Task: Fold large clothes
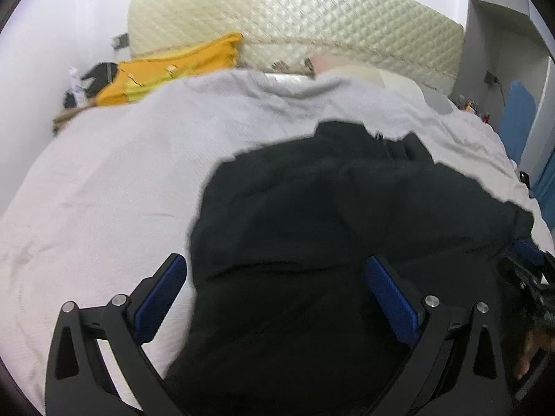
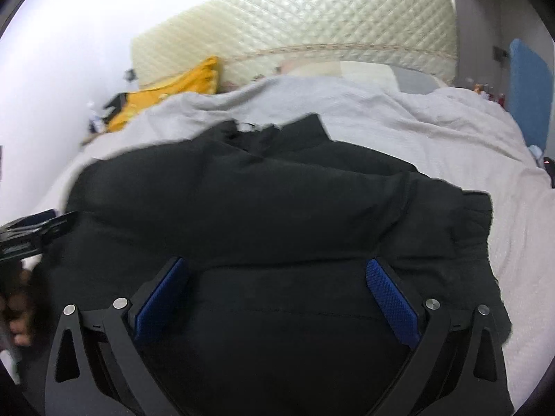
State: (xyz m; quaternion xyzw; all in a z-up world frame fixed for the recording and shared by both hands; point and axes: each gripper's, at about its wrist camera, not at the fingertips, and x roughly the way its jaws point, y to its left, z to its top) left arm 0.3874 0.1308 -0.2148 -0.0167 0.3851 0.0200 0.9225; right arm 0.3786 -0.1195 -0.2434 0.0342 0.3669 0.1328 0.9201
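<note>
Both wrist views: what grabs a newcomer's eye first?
A bulky black jacket sprawled on the pale grey bedspread fills the middle of both views. The left gripper and right gripper are both open over its near edge. Behind, a yellow garment lies against the quilted cream headboard.

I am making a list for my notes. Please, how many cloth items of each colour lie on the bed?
Black: 1, the black jacket
Yellow: 1, the yellow garment
Light grey: 1, the bed cover
Total: 3
</note>
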